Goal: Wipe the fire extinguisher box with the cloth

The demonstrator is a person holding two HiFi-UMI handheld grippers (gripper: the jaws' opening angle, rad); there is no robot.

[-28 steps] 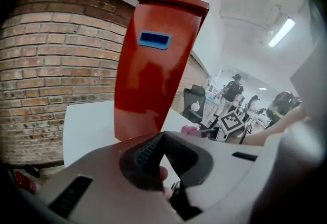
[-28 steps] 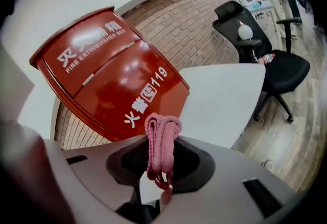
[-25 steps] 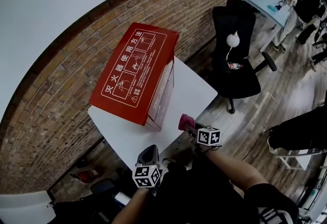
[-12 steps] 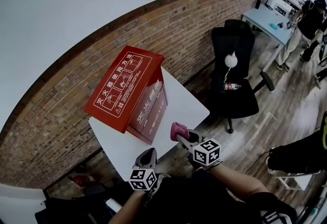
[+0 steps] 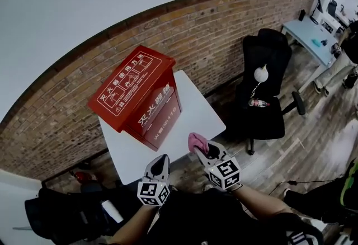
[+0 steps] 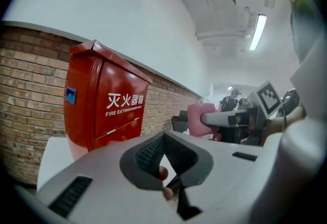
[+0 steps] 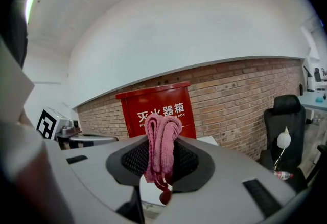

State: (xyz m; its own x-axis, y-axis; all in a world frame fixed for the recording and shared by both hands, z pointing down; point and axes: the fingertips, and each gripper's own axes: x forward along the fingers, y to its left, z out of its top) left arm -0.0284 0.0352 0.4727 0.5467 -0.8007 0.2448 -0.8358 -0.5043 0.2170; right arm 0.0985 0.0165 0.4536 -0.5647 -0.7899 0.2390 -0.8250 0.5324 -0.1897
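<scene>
A white worktop (image 5: 193, 108) stands by the brick wall (image 5: 235, 31); the red fire extinguisher box (image 5: 132, 90) stands upright on its ten o'clock part.

Bare table (image 5: 196, 111) lies open before the fire extinguisher box (image 5: 132, 87); brick wall (image 5: 224, 31) close behind.

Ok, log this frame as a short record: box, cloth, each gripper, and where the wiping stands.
box: red, upright on table, by brick wall
cloth: pink, bunched, clamped in right gripper
right gripper: shut on cloth, at table's near edge, clear of box
left gripper: shut, empty, beside right gripper
wiping: not yet begun, cloth not touching box
</scene>
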